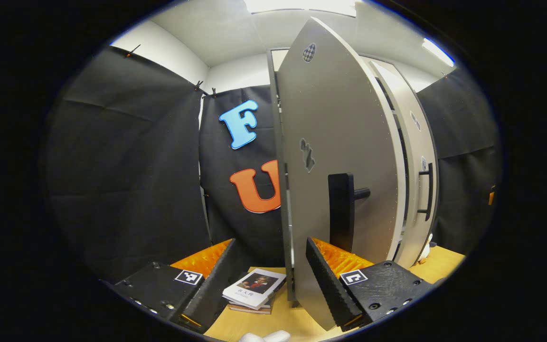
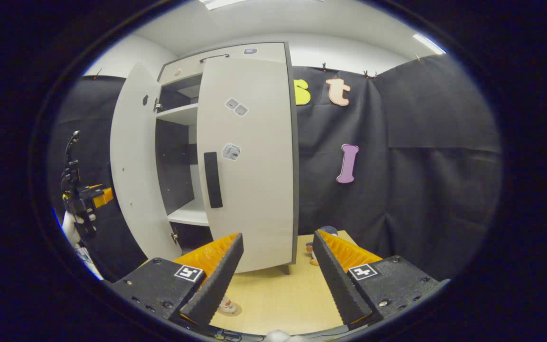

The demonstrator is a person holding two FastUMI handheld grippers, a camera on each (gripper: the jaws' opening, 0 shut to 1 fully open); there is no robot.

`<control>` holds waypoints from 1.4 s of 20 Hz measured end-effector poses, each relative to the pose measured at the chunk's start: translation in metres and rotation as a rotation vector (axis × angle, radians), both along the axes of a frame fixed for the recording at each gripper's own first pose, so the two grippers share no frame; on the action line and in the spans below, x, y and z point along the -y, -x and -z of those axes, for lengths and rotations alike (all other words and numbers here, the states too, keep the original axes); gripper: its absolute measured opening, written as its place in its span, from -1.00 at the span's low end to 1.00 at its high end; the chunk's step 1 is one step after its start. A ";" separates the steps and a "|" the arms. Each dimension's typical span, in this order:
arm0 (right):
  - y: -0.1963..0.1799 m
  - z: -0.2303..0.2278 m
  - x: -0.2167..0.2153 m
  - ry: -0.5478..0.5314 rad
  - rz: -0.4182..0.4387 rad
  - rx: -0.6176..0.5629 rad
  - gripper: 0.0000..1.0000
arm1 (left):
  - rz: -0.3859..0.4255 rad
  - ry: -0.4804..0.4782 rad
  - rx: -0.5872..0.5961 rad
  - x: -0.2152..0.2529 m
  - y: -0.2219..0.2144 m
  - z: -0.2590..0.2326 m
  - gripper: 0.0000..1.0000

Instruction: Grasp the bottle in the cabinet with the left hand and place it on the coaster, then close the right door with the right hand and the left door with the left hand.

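The cabinet's left door (image 1: 340, 142) stands open, edge-on and very close in the left gripper view, with its black handle (image 1: 342, 209) just ahead. My left gripper (image 1: 271, 280) is open, and the door's lower edge lies between its fingers without either touching it that I can see. The right door (image 2: 247, 161) sits shut against the cabinet, its black handle (image 2: 212, 179) facing me. My right gripper (image 2: 273, 280) is open over the wooden table (image 2: 278, 294), short of that door. The left gripper (image 2: 81, 199), held by a hand, shows behind the open left door (image 2: 133, 180).
A book (image 1: 254, 287) lies on the table by the left door's foot. A small figure (image 2: 316, 247) stands near the cabinet's right corner. A small pale object (image 2: 228, 306) lies by my right gripper's left finger. White shelves (image 2: 185, 114) show inside the cabinet.
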State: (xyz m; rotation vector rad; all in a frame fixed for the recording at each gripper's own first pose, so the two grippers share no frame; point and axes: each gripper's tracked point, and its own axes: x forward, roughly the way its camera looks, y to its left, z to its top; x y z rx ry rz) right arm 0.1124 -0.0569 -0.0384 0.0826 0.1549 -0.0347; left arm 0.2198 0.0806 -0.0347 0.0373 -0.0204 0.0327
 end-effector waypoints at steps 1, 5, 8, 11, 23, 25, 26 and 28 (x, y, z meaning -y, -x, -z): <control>-0.001 -0.001 0.006 -0.010 0.002 0.002 0.93 | 0.006 0.004 0.000 0.010 -0.003 0.000 0.77; -0.002 -0.012 0.023 -0.018 0.008 0.019 0.93 | 0.030 0.032 -0.009 0.047 -0.012 -0.001 0.72; 0.002 -0.016 0.028 -0.014 0.007 0.027 0.93 | 0.022 0.025 0.003 0.069 -0.022 -0.008 0.97; 0.006 -0.018 0.030 -0.018 0.007 0.037 0.92 | 0.011 0.019 -0.012 0.074 -0.021 -0.008 0.90; 0.004 -0.036 0.007 0.001 -0.026 0.093 0.92 | 0.041 -0.011 -0.058 0.097 0.040 -0.017 0.92; 0.005 -0.040 0.002 0.009 -0.031 0.104 0.93 | 0.054 0.000 -0.062 0.105 0.056 -0.019 0.92; 0.004 -0.043 0.000 0.009 -0.033 0.112 0.93 | 0.056 0.004 -0.061 0.107 0.064 -0.020 0.92; 0.004 -0.046 -0.004 0.015 -0.040 0.121 0.92 | 0.056 0.010 -0.050 0.110 0.077 -0.027 0.92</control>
